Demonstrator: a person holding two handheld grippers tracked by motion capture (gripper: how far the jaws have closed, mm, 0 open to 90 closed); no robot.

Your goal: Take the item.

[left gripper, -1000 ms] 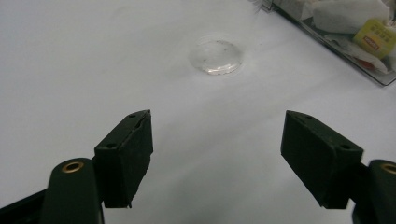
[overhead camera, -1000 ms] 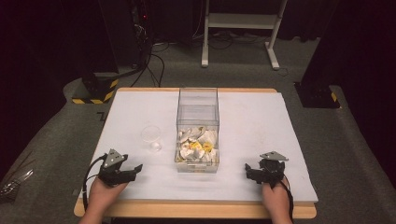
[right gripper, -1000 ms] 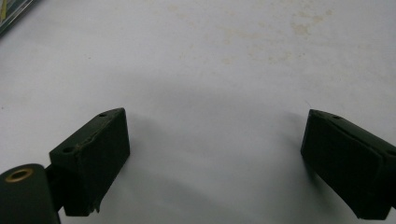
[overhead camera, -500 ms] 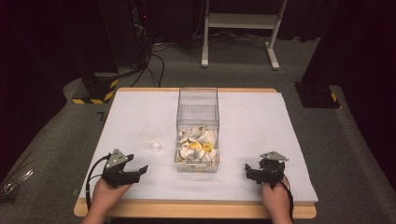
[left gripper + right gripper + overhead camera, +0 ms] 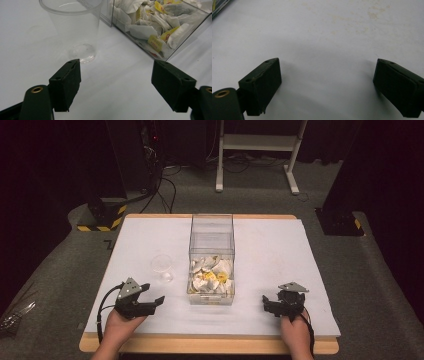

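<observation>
Clear plastic cup (image 5: 75,27) stands upright ahead-left of left gripper (image 5: 117,82), jaws wide open, empty; right gripper (image 5: 327,85) likewise gaping, farther off.

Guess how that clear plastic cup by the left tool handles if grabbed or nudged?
The clear plastic cup looks thin-walled and empty, so it's probably very light and may slide on the white table cover when nudged. It's taller than its narrow base, so a high push could tip it. The walls would likely flex or crack under a hard squeeze from the open left tool.
</observation>
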